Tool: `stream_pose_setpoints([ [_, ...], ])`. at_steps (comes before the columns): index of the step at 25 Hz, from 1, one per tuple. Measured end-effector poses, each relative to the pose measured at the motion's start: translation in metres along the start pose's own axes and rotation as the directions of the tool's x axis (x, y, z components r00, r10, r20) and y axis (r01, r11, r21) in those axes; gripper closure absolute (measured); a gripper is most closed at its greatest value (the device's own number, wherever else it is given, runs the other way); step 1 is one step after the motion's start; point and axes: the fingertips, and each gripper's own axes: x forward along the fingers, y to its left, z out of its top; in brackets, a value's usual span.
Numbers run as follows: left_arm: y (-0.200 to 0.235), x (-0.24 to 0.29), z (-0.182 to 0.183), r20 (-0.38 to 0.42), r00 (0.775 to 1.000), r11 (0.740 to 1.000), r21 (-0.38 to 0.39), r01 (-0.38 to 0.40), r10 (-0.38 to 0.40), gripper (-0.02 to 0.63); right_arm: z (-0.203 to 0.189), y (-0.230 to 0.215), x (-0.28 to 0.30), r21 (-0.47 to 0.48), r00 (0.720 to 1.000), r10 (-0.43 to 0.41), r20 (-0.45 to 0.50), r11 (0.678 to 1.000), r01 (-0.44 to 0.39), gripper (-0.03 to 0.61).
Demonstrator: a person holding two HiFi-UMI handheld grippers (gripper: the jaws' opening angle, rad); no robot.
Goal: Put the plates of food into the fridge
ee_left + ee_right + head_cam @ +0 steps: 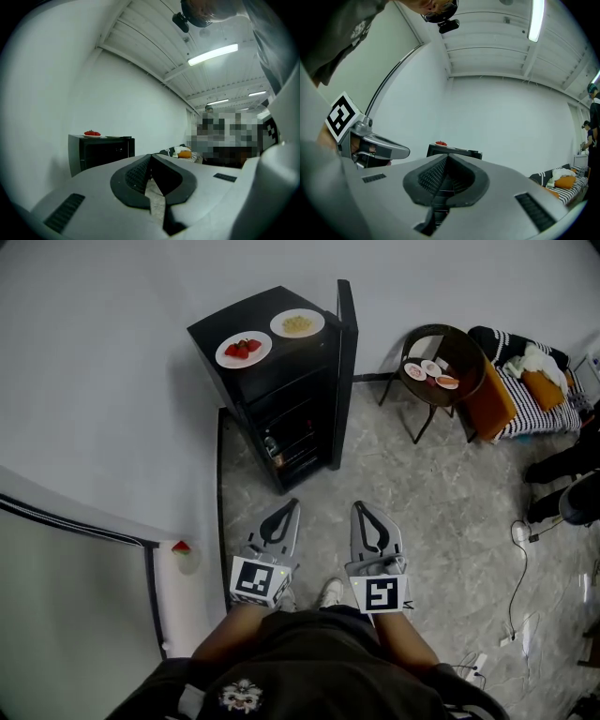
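Nothing of the job is done yet, as far as I can see. In the head view my left fingers (281, 524) and right fingers (372, 526) sit side by side at the lower middle of the frame, low over the floor. Both pairs are pressed fully together with nothing between them. Each gripper view shows the same: the left fingers (136, 176) and the right fingers (436, 176) meet along a thin seam and hold nothing.

The fridge (281, 399) stands at the upper middle, well apart from me, its door (346, 371) swung open. Both plates sit on top of it: the red plate (244, 349) toward the left and the yellow plate (297, 323) just beside it toward the right. On the shelves I can make out no plates, only some dim shapes low down.

A round surface (464, 352) at the upper right carries three small dishes (431, 369); whether they count as food plates I can't tell.

Left to do, I judge: both plates, one carry each.
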Motion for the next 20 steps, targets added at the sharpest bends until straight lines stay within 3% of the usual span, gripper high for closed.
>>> stream_pose_setpoints([
  [5,-0.001,0.011,0.002,-0.002,0.999,0.998,-0.049,-0.044,0.044,0.592,0.002,-0.019,0.001,-0.003,0.999,0.020,0.038,1.000,-0.020,0.557],
  [20,0.013,0.045,0.014,0.013,0.996,0.996,0.010,-0.086,0.085,0.592,-0.002,-0.029,0.037,0.009,0.995,0.080,0.061,0.997,-0.080,0.555],
])
